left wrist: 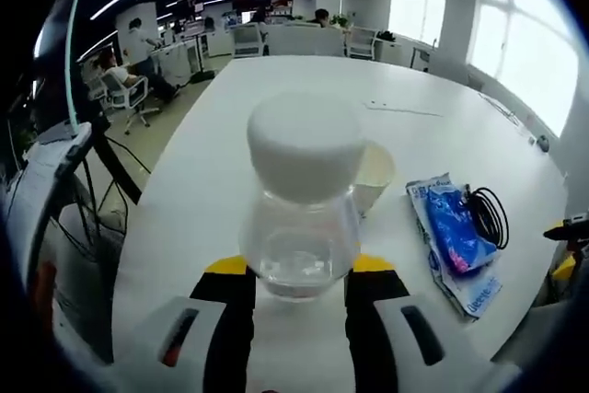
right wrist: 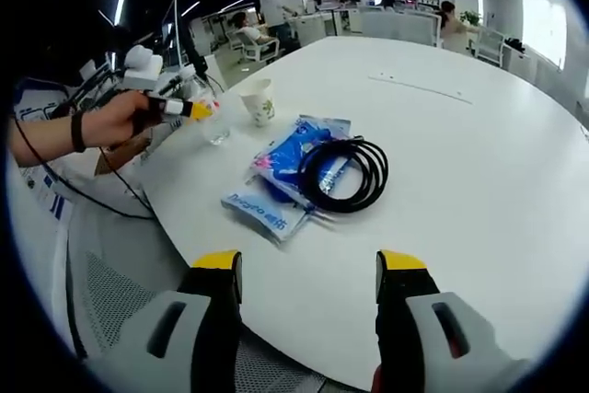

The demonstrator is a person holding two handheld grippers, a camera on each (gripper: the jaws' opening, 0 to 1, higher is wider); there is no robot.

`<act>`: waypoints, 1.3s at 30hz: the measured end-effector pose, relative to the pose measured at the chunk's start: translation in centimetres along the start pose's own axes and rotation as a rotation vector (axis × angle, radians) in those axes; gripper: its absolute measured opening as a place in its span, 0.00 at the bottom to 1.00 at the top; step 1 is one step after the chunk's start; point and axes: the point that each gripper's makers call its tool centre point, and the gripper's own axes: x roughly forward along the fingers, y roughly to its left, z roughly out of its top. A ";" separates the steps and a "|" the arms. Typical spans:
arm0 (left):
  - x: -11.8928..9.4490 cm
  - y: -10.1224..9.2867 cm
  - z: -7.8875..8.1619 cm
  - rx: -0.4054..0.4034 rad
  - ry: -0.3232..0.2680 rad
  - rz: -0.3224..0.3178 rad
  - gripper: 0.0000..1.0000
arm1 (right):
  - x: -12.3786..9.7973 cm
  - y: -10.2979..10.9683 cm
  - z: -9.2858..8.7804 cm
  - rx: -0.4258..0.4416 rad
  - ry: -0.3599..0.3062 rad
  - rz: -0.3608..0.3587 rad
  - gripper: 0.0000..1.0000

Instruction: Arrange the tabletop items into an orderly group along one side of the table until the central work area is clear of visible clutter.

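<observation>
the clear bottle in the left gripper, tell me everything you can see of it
The bottle is clear, glass or plastic by its look, with a wide white cap, and seems empty. It stands upright between the yellow-tipped jaws of the left gripper, which close on its lower body, near the white table's edge. A paper cup stands just behind it. In the right gripper view it is small and partly hidden.
</observation>
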 end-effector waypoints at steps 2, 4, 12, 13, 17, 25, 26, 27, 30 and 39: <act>0.4 0.0 0.4 -0.012 -0.005 0.004 0.37 | 0.0 -0.1 0.1 0.001 0.001 -0.003 0.58; 0.9 0.1 0.9 -0.023 -0.010 0.004 0.37 | 0.0 -0.2 0.3 0.003 0.001 -0.006 0.58; 2.9 0.2 2.7 -0.055 -0.026 0.013 0.37 | 0.2 -0.2 0.6 -0.006 0.012 -0.004 0.58; 3.1 0.3 2.9 -0.057 -0.029 0.014 0.37 | 0.1 -0.2 0.6 -0.007 0.014 -0.004 0.58; 4.0 0.2 3.8 -0.064 -0.038 0.011 0.37 | 0.1 -0.3 0.5 -0.007 0.021 -0.007 0.58; 5.5 0.4 5.1 -0.086 -0.048 0.005 0.37 | 0.1 -0.1 0.3 -0.018 0.039 0.002 0.58; 5.6 0.4 5.2 -0.088 -0.049 0.005 0.37 | 0.1 0.0 0.3 -0.024 0.040 0.002 0.58; 5.8 0.4 5.3 -0.088 -0.049 0.006 0.37 | 0.1 0.1 0.4 -0.030 0.042 0.001 0.58; 6.1 0.3 5.5 -0.084 -0.050 0.004 0.37 | 0.2 0.1 0.5 -0.023 0.036 0.004 0.58; 6.6 0.4 5.8 -0.102 -0.051 0.005 0.37 | 0.5 0.1 0.7 -0.021 0.036 0.008 0.58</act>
